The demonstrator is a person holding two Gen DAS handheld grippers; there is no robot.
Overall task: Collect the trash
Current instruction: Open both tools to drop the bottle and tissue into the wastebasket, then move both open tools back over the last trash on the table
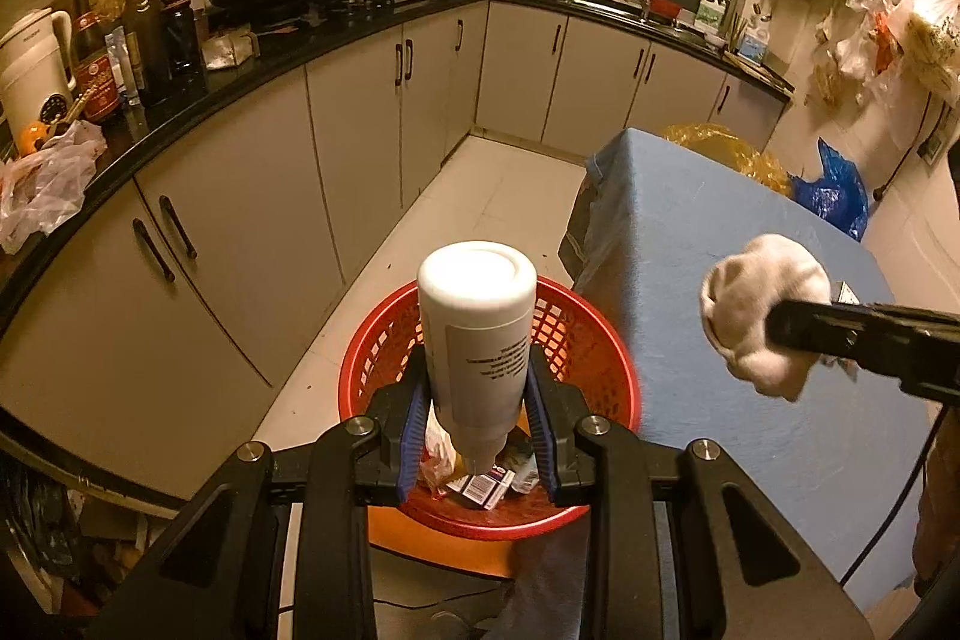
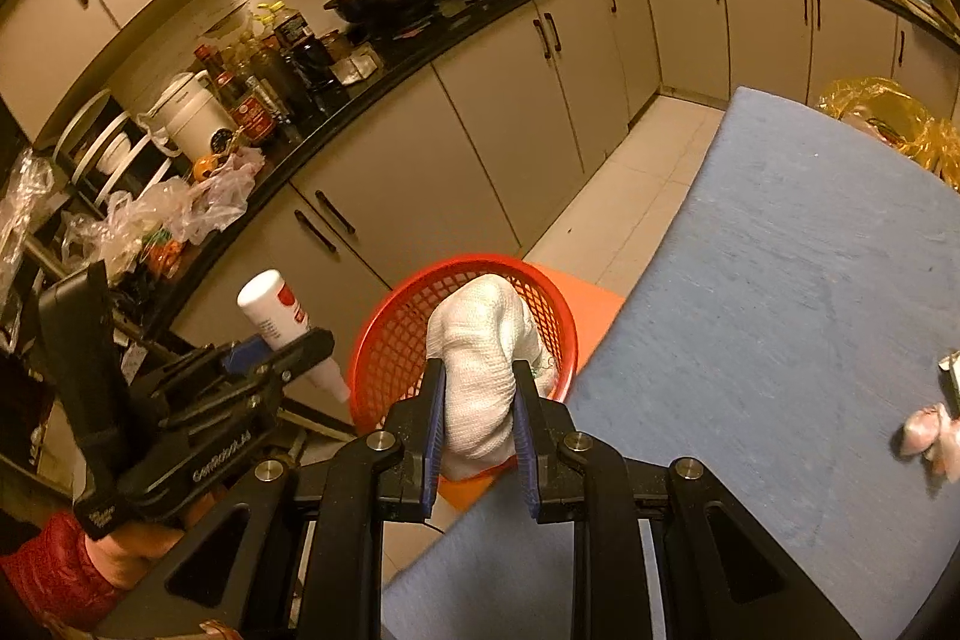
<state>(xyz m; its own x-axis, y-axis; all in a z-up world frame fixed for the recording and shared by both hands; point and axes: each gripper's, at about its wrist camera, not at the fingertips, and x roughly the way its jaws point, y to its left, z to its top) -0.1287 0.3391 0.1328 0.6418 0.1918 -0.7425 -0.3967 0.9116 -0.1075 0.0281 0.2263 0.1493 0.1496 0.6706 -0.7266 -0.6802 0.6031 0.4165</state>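
My left gripper is shut on a white plastic bottle, held nozzle-down above the red mesh basket; the bottle and left gripper also show in the right wrist view. The basket holds several wrappers and packets. My right gripper is shut on a crumpled white cloth wad, near the basket's rim at the table edge. In the left wrist view that wad hangs over the blue table.
The blue-covered table is on the right, with a pink wrapper and a small packet near its right edge. The basket sits on an orange stool. Kitchen cabinets and a cluttered black counter run along the left.
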